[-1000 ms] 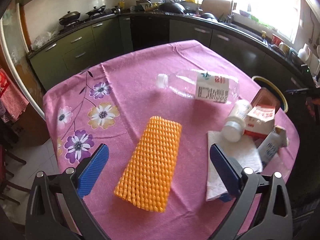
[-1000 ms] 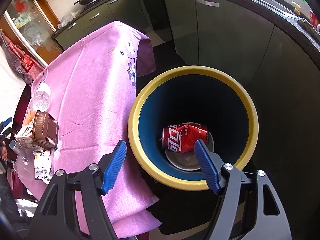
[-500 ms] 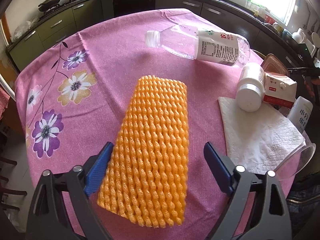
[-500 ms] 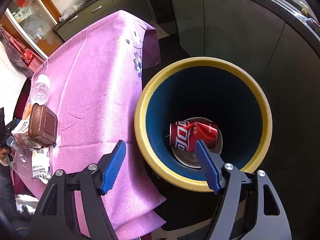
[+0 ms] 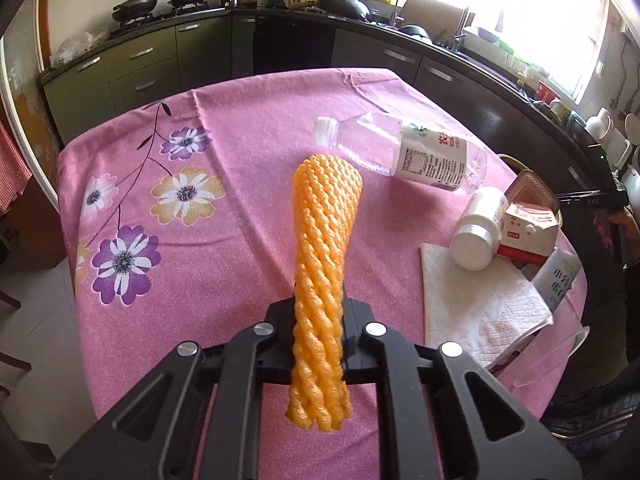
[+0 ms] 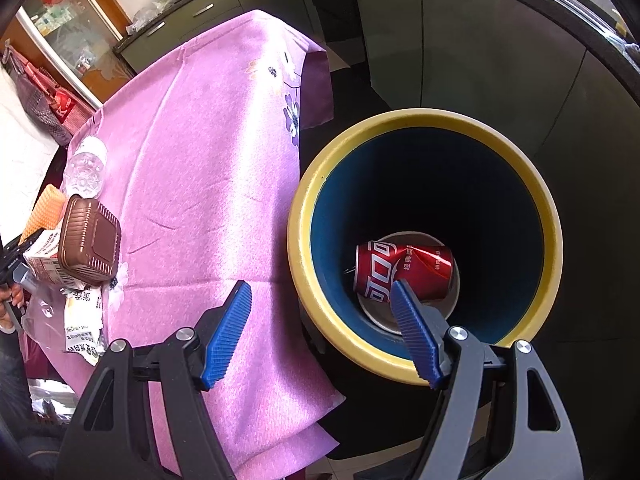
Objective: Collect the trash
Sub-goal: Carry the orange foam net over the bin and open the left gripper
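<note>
Squeezing an orange foam net sleeve (image 5: 320, 280), the left gripper (image 5: 318, 344) has its jaws closing on it w/ the sleeve pinched thin between them. Sleeve's long axis runs straight out from the jaws, far end flaring above the pink tablecloth (image 5: 224, 264). Bin (image 6: 424, 364) stands off the table's edge, on the right gripper's (image 6: 320, 336) side; that gripper hangs by the rim, jaws wide apart, holding nothing. A red can (image 6: 404, 268) lies inside. Likely next: carry sleeve across to bin. Bottle (image 5: 400, 152), white jar (image 5: 478, 232), carton (image 5: 528, 232) & napkin (image 5: 480, 312) remain on the table.
</note>
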`<state>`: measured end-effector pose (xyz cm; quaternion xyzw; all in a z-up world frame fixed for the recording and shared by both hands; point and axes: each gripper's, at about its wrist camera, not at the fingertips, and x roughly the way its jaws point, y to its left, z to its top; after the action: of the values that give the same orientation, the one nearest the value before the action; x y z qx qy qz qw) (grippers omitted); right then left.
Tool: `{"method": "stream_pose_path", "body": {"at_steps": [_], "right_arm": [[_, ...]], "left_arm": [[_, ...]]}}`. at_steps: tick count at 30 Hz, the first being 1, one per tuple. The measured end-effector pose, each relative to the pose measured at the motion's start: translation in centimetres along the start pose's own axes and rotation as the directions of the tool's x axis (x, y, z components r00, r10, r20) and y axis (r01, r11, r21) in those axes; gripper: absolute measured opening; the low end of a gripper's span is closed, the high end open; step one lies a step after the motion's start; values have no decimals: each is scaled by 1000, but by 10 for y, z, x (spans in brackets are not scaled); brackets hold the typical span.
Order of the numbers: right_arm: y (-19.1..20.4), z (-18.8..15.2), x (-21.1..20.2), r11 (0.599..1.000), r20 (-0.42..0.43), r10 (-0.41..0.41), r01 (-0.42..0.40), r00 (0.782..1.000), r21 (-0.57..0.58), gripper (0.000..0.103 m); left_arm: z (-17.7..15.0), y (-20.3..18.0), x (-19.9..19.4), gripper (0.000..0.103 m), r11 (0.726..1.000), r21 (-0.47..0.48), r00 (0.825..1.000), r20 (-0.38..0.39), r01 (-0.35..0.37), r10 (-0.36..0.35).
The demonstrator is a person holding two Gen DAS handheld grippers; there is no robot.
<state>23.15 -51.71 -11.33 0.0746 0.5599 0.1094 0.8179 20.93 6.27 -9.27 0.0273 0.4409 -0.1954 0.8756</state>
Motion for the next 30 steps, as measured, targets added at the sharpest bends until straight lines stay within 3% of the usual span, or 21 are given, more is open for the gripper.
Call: {"method": "stream_pose_path", "body": {"at_steps": [7,11,14,18,22,30], "right_arm": [[-11,-6,-12,1000,40,12,-13,999,25,71],[-21,-14,-22,999,75,15,-18,997,45,71],[-32,-24,-34,998,108,4,-11,994,64,71],[-51,-42,-53,995,147,-27,13,989,97,71],[-73,-65,-72,989,178,-59,33,982,143,71],[-117,-112,-95,965,195,-102,50,976,256,72]], "left_arm": [[33,-59,-41,12,995,83,998,42,52,-55],[63,-119,-48,12,978,158,990,12,138,-142],[87,-171,-42,12,946,221,971,-24,238,-238],[117,-242,-15,12,893,280,936,-106,352,-336],[140,-310,29,13,857,328,916,-182,398,-356],[163,-411,134,14,830,332,882,-313,448,-352]]}}
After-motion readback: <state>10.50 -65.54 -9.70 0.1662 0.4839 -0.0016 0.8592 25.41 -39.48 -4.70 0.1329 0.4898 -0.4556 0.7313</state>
